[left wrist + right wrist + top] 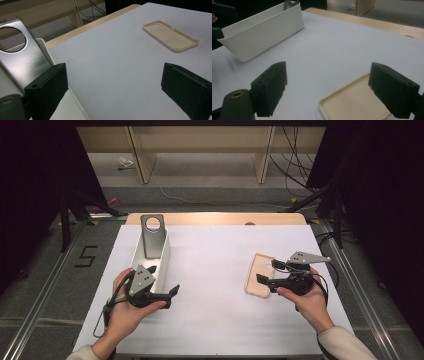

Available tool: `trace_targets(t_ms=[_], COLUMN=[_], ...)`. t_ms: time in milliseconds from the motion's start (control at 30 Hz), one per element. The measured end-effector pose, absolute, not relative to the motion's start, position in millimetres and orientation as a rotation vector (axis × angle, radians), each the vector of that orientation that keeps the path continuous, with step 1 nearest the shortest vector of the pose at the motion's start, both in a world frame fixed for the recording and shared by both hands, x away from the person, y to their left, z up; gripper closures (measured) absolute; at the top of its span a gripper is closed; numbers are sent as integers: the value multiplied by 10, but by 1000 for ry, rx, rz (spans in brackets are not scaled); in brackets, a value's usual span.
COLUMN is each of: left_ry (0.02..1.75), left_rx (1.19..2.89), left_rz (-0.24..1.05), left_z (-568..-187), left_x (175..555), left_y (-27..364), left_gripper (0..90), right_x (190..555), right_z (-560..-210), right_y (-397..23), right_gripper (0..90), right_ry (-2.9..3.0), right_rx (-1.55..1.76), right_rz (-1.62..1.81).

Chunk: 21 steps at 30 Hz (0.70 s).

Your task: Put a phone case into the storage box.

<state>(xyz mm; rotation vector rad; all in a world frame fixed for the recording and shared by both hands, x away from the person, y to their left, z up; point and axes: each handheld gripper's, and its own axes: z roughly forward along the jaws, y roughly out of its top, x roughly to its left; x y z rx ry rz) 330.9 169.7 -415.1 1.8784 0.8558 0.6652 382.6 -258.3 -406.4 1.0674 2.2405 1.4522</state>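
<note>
A beige phone case [258,274] lies flat, hollow side up, on the right of the white table top [215,285]. My right gripper [266,271] hovers over its near end, open, nothing between the jaws. In the right gripper view the beige case [352,105] lies just below and ahead of the open right gripper [327,85]. A silver phone-shaped piece with a round hole [152,237] leans upright in a white bin [162,262]. My left gripper [171,296] is open beside the bin's near end. The left gripper [116,85] view shows the silver piece [22,55] and the far beige case [170,36].
The white bin [262,32] stands long and narrow along the left side of the table. A wooden strip [215,218] borders the far edge. Beyond it are floor, cables and shelf legs. Metal rails run along both sides of the table.
</note>
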Motion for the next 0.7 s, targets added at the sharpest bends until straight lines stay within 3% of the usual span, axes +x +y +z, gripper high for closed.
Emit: trace_targets(t_ms=[700], left_ry=[842], left_rx=[1894], left_rz=[659], left_z=[-4212], left_x=[3238], left_y=[1691], left_gripper=[83], right_x=[3842], right_z=[-4087], right_y=[-2573], right_gripper=[163], right_ry=[2257], right_rx=[1054], right_rz=[1430])
